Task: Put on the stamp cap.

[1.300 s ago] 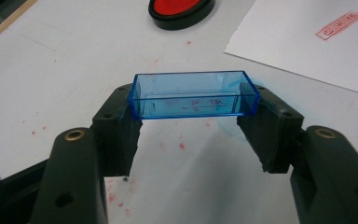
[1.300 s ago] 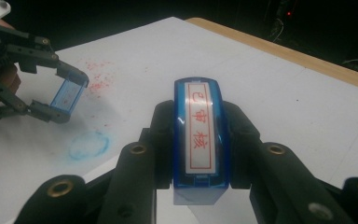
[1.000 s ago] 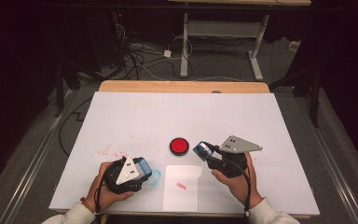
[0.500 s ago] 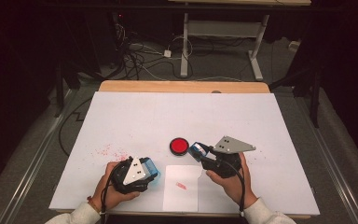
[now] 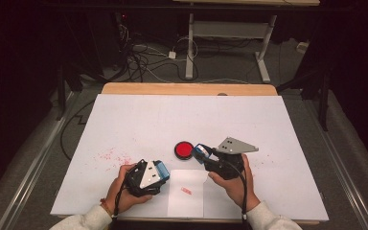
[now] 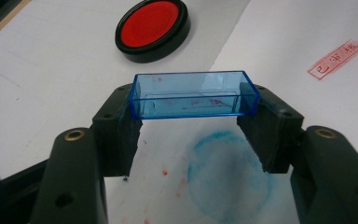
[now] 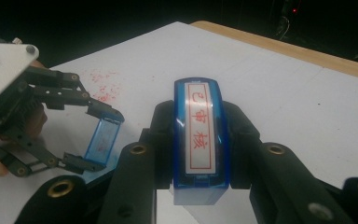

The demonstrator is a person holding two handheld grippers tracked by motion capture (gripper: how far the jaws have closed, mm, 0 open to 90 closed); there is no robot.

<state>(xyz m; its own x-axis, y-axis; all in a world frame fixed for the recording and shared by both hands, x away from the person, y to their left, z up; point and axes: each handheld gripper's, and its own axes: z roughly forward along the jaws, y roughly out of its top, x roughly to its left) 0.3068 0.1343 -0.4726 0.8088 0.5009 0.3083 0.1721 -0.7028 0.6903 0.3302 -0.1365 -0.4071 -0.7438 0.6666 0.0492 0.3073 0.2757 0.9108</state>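
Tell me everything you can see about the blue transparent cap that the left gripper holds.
The blue cap is a small rectangular tray of clear blue plastic, hollow, with thin walls and faint red ink marks inside. The left gripper is shut on it, its black jaws pressing on the two short ends. The cap is held just above the white sheet, over a round blue smudge, with the red ink pad beyond it.

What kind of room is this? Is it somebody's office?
Probably a lab or workshop for recording, not a regular office. A table covered in white paper stands in a dark room, loose cables lie on the floor behind it, and a hand-held tool grips a blue stamp.
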